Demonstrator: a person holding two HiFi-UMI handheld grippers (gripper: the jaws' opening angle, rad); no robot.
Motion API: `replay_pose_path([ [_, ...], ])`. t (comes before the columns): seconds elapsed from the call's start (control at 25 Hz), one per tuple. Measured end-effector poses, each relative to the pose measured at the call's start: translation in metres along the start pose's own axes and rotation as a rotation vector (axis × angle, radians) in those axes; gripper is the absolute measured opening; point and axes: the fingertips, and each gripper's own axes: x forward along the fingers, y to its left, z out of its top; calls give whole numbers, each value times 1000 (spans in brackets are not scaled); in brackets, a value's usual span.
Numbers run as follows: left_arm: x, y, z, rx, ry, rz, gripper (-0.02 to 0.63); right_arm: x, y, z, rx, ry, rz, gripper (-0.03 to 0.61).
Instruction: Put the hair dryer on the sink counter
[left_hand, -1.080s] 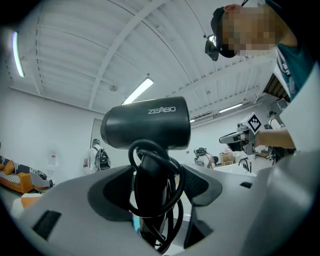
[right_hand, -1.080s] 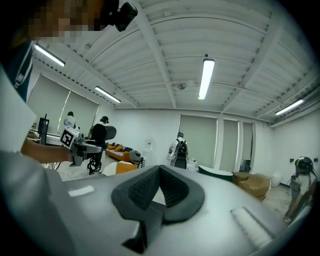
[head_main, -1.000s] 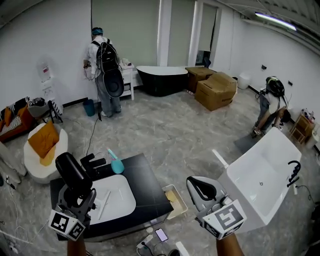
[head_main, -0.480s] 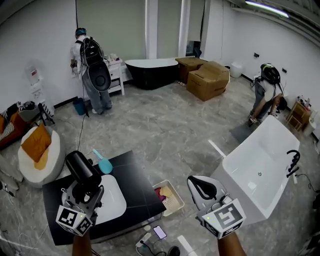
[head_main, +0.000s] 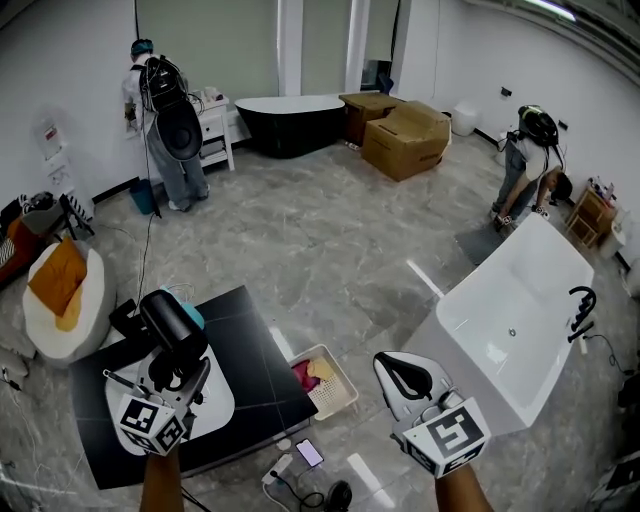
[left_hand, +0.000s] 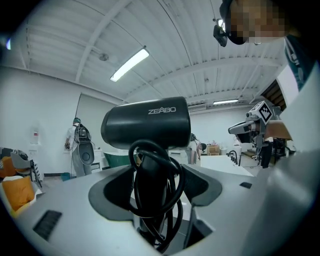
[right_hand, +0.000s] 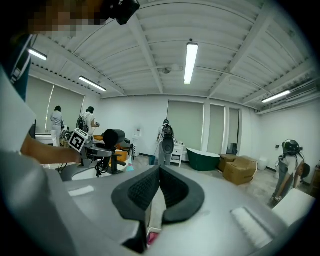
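Bright, even indoor light fills all three views. It comes from a long ceiling lamp (right_hand: 190, 62) at 1 o'clock in the right gripper view and a slanted strip light (left_hand: 129, 64) at 11 o'clock in the left gripper view. The pale marble floor (head_main: 330, 240) carries only faint, soft shadows. The white bathtub (head_main: 500, 350) at 4 o'clock gleams without burning out. Fisheye distortion bows walls toward every edge, and both gripper views darken at their corners. The hair dryer (left_hand: 145, 122) reads black, sharp, with a dull sheen.
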Motion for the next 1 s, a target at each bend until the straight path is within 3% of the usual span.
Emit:
replay_pose_path([
  [0.16,19,-7,-25,-15,42,-9,293,-5,-12,-18,14,69,-25,12],
  [1.0,107,-20,-149,-27,259,-44,292,-17,-38,-114,82,128,-27,11],
])
